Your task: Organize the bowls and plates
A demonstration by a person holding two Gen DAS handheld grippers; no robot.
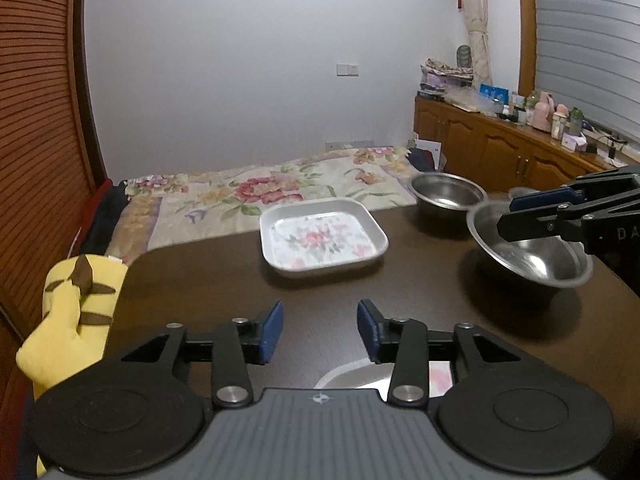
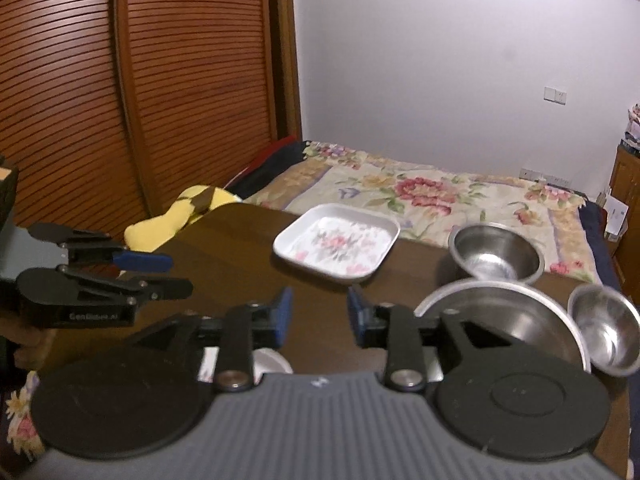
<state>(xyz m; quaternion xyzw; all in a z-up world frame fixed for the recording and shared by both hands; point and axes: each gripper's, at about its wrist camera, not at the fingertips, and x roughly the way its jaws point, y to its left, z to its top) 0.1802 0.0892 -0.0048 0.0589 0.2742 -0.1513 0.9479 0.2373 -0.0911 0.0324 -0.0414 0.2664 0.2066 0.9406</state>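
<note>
Where a dark table (image 2: pixel 224 248) adjoins a bed (image 2: pixel 460 196), three steel bowls (image 2: pixel 496 254) and one square plate (image 2: pixel 338 244) rest; left claw (image 1: pixel 320 330) and right claw (image 2: pixel 318 316) gape empty.

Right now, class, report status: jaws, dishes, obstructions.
Left gripper and right gripper open, empty. Floral plate and steel bowls on table. Nothing in the way.

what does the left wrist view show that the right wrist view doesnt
Only the left wrist view: the wooden sideboard crowded with bottles.
Only the right wrist view: a third, small steel bowl right of the large steel bowl.
Both: the floral square plate, the far steel bowl, the yellow plush toy, the bed, and both hand-held grippers, open.
</note>
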